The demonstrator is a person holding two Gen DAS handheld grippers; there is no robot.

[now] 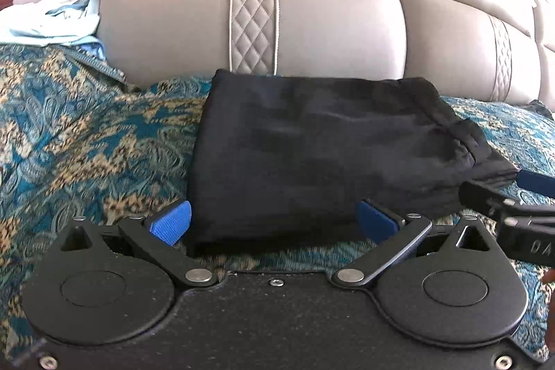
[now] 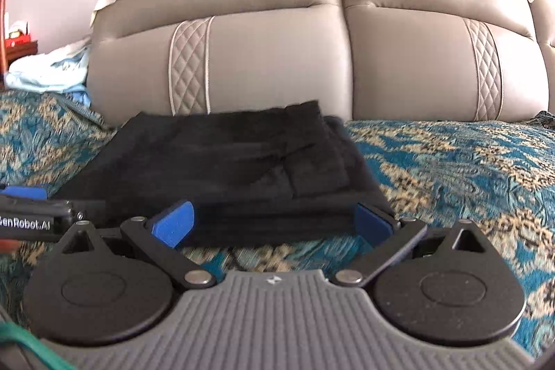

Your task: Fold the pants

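Note:
The black pants [image 1: 312,155] lie folded in a thick rectangular stack on the patterned bedspread, in front of the headboard; they also show in the right wrist view [image 2: 236,169]. My left gripper [image 1: 274,222] is open, its blue pads either side of the stack's near left edge, low at the bedspread. My right gripper [image 2: 274,224] is open, its blue pads either side of the stack's near right edge. Each gripper shows in the other's view: the right one at the right edge [image 1: 513,214], the left one at the left edge [image 2: 31,214].
A teal and gold patterned bedspread [image 1: 86,144] covers the bed. A padded grey headboard [image 2: 277,58] stands right behind the pants. Light blue and white cloth [image 1: 52,19] is piled at the far left. A red wooden stand [image 2: 10,6] is at the far left.

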